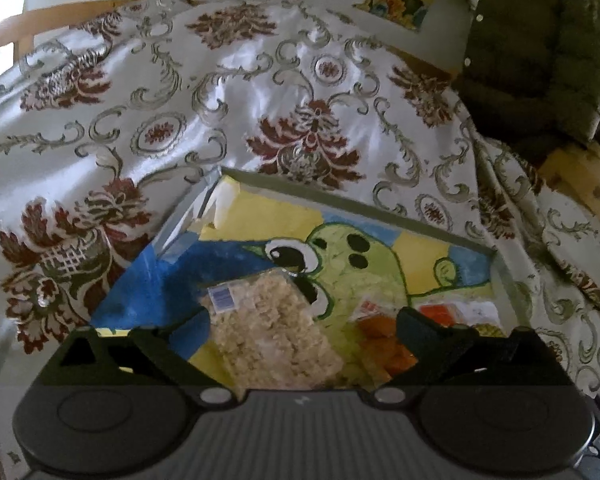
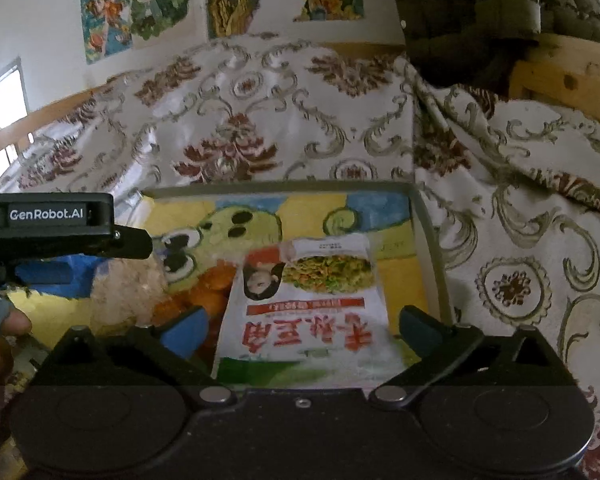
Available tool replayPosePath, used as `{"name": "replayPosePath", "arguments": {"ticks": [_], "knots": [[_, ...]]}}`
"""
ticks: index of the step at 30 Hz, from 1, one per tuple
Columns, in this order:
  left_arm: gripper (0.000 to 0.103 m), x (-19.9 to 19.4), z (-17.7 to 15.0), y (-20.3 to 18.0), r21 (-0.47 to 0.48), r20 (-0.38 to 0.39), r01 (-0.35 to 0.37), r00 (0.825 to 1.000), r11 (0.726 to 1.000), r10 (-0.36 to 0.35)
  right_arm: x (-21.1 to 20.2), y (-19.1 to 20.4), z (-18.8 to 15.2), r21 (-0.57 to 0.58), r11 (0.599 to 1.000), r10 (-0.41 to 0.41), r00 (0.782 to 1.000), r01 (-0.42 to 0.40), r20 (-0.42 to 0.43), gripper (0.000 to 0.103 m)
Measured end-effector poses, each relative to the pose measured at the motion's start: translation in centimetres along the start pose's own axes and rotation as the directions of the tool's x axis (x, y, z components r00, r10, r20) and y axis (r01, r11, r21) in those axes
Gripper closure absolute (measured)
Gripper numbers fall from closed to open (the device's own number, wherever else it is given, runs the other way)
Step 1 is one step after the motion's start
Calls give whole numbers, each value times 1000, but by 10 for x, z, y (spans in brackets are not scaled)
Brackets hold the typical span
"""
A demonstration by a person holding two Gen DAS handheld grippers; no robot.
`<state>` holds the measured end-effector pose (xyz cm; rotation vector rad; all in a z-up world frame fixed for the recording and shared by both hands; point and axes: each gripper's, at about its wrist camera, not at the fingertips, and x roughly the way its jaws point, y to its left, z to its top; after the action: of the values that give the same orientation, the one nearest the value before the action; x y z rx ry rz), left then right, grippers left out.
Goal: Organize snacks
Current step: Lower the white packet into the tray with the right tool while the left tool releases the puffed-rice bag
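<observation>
Shallow grey-rimmed tray (image 2: 430, 236) with cartoon frog lining, on floral bedspread (image 1: 260, 92).

Left gripper (image 1: 302, 328): jaws spread, over clear bag of pale puffed snack (image 1: 268, 328).

Right gripper (image 2: 302, 330): jaws spread, straddling white noodle packet with red lettering (image 2: 306, 308); orange snack bag (image 2: 204, 292) left of it.

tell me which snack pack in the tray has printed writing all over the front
The white packet with red characters and a noodle photo. The beige puffed-snack bag and the orange snack bag beside it are clear.
</observation>
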<state>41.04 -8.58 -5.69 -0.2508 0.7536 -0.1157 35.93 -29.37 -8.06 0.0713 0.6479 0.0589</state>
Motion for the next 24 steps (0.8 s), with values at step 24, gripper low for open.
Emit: {"name": "replayPosePath", "arguments": {"ticks": [24], "knots": [[0, -159, -39, 1, 97, 244, -86, 968, 992, 60, -142, 3, 4, 51, 999, -16, 978, 6, 209, 1]]}}
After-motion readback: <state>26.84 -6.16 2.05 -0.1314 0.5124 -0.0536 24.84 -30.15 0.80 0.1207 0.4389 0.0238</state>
